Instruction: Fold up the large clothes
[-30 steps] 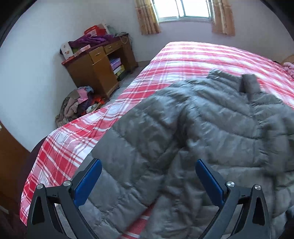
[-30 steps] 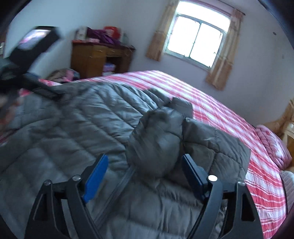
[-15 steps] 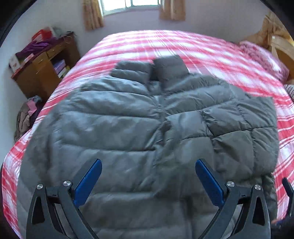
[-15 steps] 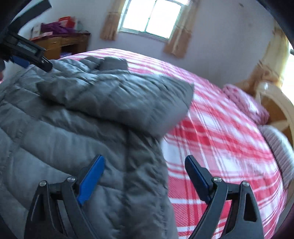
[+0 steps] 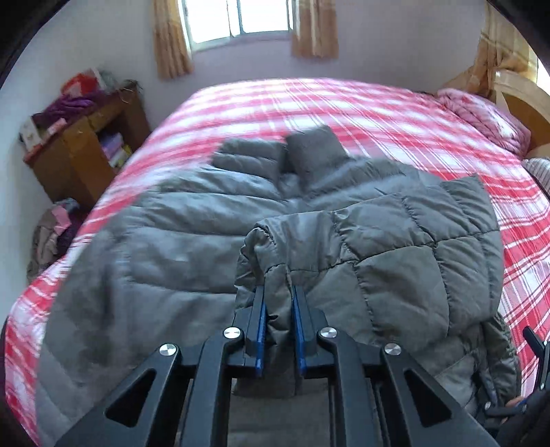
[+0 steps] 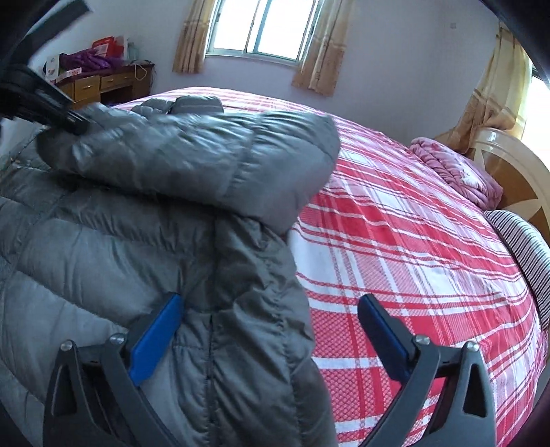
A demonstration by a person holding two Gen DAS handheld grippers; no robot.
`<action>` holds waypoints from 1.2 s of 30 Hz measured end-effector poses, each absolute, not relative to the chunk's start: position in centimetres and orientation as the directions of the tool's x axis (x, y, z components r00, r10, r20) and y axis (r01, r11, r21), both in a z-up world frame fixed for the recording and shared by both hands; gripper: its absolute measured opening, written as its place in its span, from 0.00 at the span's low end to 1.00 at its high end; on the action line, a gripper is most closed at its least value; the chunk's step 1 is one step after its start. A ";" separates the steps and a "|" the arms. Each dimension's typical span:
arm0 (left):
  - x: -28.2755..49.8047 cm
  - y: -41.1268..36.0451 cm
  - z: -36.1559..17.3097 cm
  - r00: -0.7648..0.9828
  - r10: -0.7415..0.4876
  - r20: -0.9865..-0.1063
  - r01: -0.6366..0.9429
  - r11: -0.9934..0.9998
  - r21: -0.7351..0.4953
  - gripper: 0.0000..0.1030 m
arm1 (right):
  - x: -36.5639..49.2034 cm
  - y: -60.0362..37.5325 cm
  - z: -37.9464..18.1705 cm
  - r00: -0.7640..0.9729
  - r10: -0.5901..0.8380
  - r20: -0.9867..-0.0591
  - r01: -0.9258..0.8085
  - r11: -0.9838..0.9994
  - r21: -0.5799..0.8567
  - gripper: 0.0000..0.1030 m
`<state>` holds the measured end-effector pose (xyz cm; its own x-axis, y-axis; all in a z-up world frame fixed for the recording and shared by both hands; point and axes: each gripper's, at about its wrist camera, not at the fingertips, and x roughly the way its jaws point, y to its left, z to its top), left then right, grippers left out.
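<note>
A large grey quilted puffer jacket [image 5: 154, 247] lies spread on the red-and-white plaid bed [image 5: 343, 106]. Its right sleeve [image 5: 395, 240] is folded across the body. My left gripper [image 5: 277, 292] is shut on the cuff of that sleeve. In the right wrist view the jacket [image 6: 103, 258] fills the left half, with the folded sleeve [image 6: 206, 154] across it and the left gripper [image 6: 51, 110] holding its end. My right gripper [image 6: 268, 313] is open and empty above the jacket's right edge.
A wooden desk [image 5: 86, 144] piled with things stands left of the bed, with a heap of clothes [image 5: 51, 230] on the floor. A pink blanket [image 6: 457, 168], a striped pillow [image 6: 522, 251] and the headboard [image 6: 508, 161] are on the right. A window [image 6: 261, 27] is behind.
My left gripper has closed on the sleeve cuff; it was open before. My right gripper has swung to the jacket's right edge and stays open.
</note>
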<state>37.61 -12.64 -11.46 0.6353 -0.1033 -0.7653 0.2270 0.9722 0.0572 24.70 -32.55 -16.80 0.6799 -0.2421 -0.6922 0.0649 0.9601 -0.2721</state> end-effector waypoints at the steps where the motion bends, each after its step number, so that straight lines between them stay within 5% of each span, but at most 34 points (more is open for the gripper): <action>1: 37.4 -12.0 -11.4 0.641 -0.094 -0.761 0.215 0.975 0.060 0.13 | 24.7 -32.5 -16.9 0.680 -0.246 -0.691 0.065 0.959 -0.277 1.00; 14: 34.0 -9.4 -15.6 0.663 0.081 -0.745 0.125 0.968 0.216 0.15 | 24.4 -31.2 -17.2 0.682 -0.272 -0.679 0.070 0.948 -0.309 1.00; 18: 34.2 -9.3 -14.2 0.684 0.129 -0.718 0.090 0.962 0.259 0.48 | 24.7 -31.6 -17.0 0.665 -0.241 -0.707 0.057 0.960 -0.273 1.00; 22: 32.3 -7.4 -9.7 0.810 0.161 -0.564 -0.005 0.963 0.269 0.95 | 24.3 -33.0 -14.6 0.639 -0.118 -0.760 0.003 0.989 -0.151 1.00; 24: 31.7 -7.3 -8.3 0.854 0.119 -0.507 0.005 0.972 0.236 0.96 | 23.8 -33.6 -12.2 0.677 -0.110 -0.727 0.012 0.990 -0.139 0.99; 29: 35.0 -9.5 -10.3 0.808 0.119 -0.576 0.016 0.974 0.224 0.96 | 27.6 -35.0 -7.6 0.742 -0.112 -0.661 0.100 0.993 -0.056 0.81; 32: 37.0 -9.9 -12.9 0.772 0.175 -0.611 -0.032 0.971 0.238 0.96 | 31.5 -34.0 -8.8 0.736 -0.097 -0.670 0.088 0.995 -0.048 0.71; 36: 38.9 -10.0 -16.8 0.715 0.208 -0.667 -0.053 0.968 0.244 0.96 | 34.7 -31.9 -12.2 0.724 -0.070 -0.686 0.023 0.997 -0.077 0.71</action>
<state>38.85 -10.03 -16.81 0.7155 0.2078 -0.6670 -0.0534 0.9682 0.2445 34.75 -31.87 -12.16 0.7241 -0.0699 -0.6862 0.0233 0.9968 -0.0769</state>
